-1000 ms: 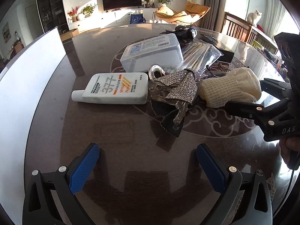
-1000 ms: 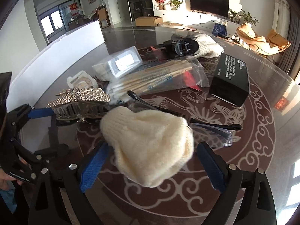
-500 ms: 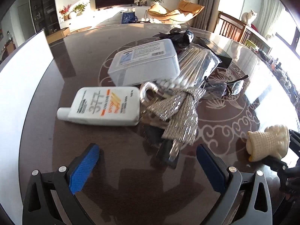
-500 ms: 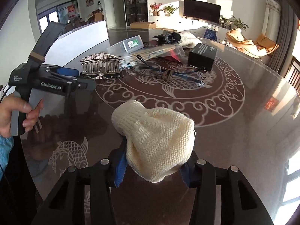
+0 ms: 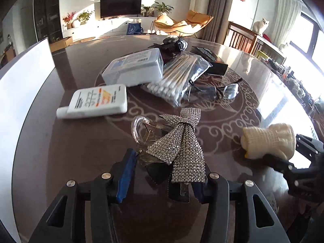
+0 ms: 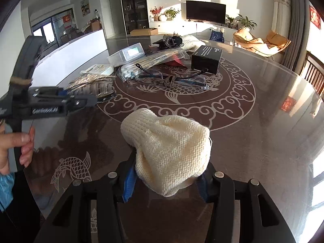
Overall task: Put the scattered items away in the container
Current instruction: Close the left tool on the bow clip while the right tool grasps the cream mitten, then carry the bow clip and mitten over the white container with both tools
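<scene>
A rhinestone bow hair clip point(image 5: 180, 139) sits between the blue pads of my left gripper point(image 5: 162, 174). Its jaws are closing and the pads grip the clip's lower end, clear of the white bottle. In the right wrist view the clip point(image 6: 91, 87) is a blur at the tip of the left gripper point(image 6: 81, 99). My right gripper point(image 6: 167, 172) holds a cream knitted item point(image 6: 168, 141) over the table. Its jaws are opening slightly, and the pads still press on the knit. The knitted item point(image 5: 269, 139) also shows at the right of the left wrist view. A tall white container wall point(image 5: 20, 77) stands at the left.
On the dark round table point(image 6: 263, 141) lie a white sunscreen bottle point(image 5: 97, 101), a wipes box point(image 5: 135, 68), a bag of cotton swabs point(image 5: 176, 77), safety glasses point(image 5: 218, 90), a black box point(image 6: 206, 57) and a black hair accessory point(image 5: 174, 44). A hand point(image 6: 16, 145) holds the left gripper.
My left gripper went from wide open to closed around the hair clip, which now sits away from the bottle. The right gripper closed on the knitted item and drew it back from the pile.
</scene>
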Motion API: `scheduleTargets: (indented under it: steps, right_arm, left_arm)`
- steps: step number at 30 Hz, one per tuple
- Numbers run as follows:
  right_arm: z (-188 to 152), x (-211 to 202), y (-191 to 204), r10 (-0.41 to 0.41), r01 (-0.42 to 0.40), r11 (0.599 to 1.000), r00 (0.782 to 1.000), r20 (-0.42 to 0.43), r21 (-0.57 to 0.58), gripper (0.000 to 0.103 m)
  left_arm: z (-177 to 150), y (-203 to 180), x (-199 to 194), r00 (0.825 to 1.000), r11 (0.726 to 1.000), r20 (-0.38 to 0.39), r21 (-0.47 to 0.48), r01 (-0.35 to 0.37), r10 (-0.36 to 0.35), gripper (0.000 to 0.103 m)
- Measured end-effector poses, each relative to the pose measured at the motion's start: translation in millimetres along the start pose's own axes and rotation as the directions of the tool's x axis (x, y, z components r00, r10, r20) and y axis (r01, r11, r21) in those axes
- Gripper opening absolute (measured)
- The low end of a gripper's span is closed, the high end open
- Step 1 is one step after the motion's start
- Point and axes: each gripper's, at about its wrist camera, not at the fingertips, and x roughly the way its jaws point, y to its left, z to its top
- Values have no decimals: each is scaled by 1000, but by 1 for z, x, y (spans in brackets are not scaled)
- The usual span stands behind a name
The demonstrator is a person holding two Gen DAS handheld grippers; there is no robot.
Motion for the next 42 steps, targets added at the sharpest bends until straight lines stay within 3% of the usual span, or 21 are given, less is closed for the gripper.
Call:
scheduleTargets:
  steps: [2,4,5,6,7,9,12,19,36,38,39,40,41,42]
  right_arm:
    - [-1,0,2,11,-11,1000,1000,-4,-15,52]
    - [1,2,4,41,-42,998,999,-18,-44,66]
    - [2,3,6,59,-60,996,998,-28,-65,70]
    - [2,5,9,61,-65,993,997,-41,-94,74]
    - [3,6,13,46,-53,989,997,-55,-136,77]
    - [5,8,17,19,-30,976,999,-50,-216,83]
    - [13,20,4,86,-101,976,993,-87,-193,92]
    - [32,36,-7,75,-92,978,993,-94,-186,98]
    - [34,38,-5,76,-93,978,992,-96,-187,98]
    - [34,36,-6,85,-101,979,992,-98,-176,94]
    - [34,33,-7,90,-103,982,992,-87,-160,74]
    - [34,28,-7,80,-90,985,994,-71,-146,45]
    - [33,25,-8,79,-88,989,994,-75,-120,45]
    - [31,23,-9,96,-103,991,992,-84,-90,45]
  left_arm:
    - [-7,-4,-5,1000,1000,-9,6,-10,10,52]
    - [-6,-9,-3,999,999,-20,39,-33,34,55]
    - [-4,-12,0,998,997,-26,57,-48,50,63]
    - [-3,-13,3,997,996,-36,65,-60,63,78]
    - [-2,-12,6,997,996,-48,64,-63,66,84]
    - [3,-11,10,996,997,-56,57,-61,64,89]
    - [6,-12,15,994,997,-79,46,-68,72,103]
    - [5,-12,16,994,997,-81,38,-69,71,103]
    - [7,-13,17,992,995,-78,-7,-104,103,103]
    - [7,-14,17,992,995,-83,3,-100,100,103]
    - [6,-15,14,993,996,-73,9,-94,94,91]
    - [5,-16,8,995,996,-47,15,-89,90,76]
    - [3,-16,3,996,997,-34,13,-79,80,51]
    - [1,-14,-1,998,998,-36,1,-58,58,51]
